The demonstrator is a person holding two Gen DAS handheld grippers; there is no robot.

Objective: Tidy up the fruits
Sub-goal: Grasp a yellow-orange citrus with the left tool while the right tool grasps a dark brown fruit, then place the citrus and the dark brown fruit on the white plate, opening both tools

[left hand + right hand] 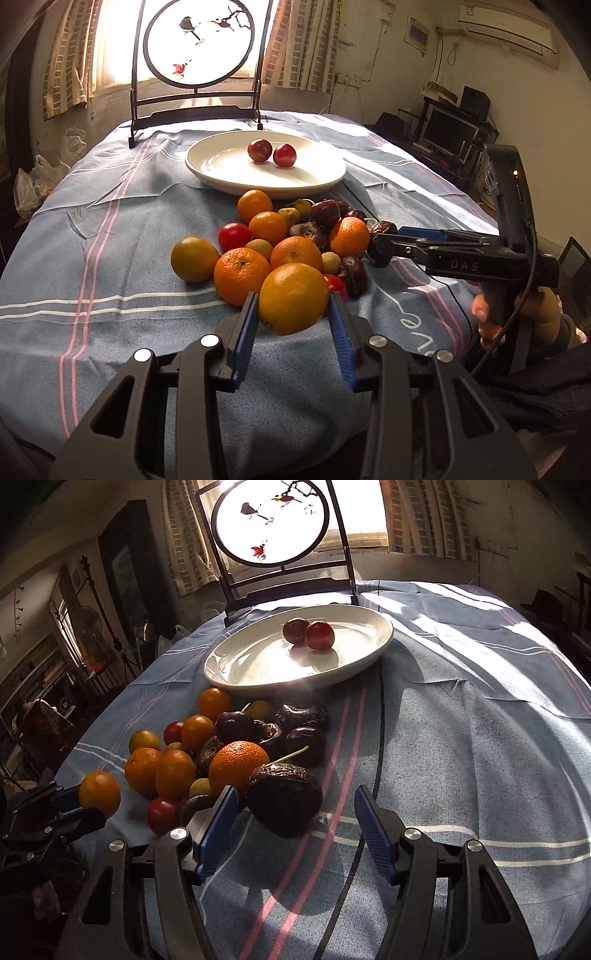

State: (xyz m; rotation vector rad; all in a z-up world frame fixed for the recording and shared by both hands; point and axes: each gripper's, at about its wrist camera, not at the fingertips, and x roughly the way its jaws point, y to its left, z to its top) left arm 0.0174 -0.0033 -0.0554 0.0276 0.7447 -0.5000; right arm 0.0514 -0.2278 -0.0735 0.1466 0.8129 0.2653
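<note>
On the tabletop point(110, 236), under its blue striped cloth, I worked from the left. My left gripper point(293, 314) had its fingers point(246, 325) closed around a yellow-orange citrus point(293, 297); from the right wrist view it looked raised clear of the cloth, though I couldn't be sure. It seemed firm and fairly weighty, skin smooth, best pinched across its widest part as it was. Just beyond lay the fruit pile point(280, 240): oranges, small red and yellow-green fruits, dark wrinkled ones. Farther back, the white plate point(207, 173) held two red plums point(271, 152), touching each other. To the right, my right gripper point(293, 812) had its fingers point(218, 819) spread wide; a dark wrinkled fruit point(284, 799) sat between them, near the left finger, ungripped. It looked light and soft-skinned, likely to dent, so I judged a gentle squeeze across its middle best.
</note>
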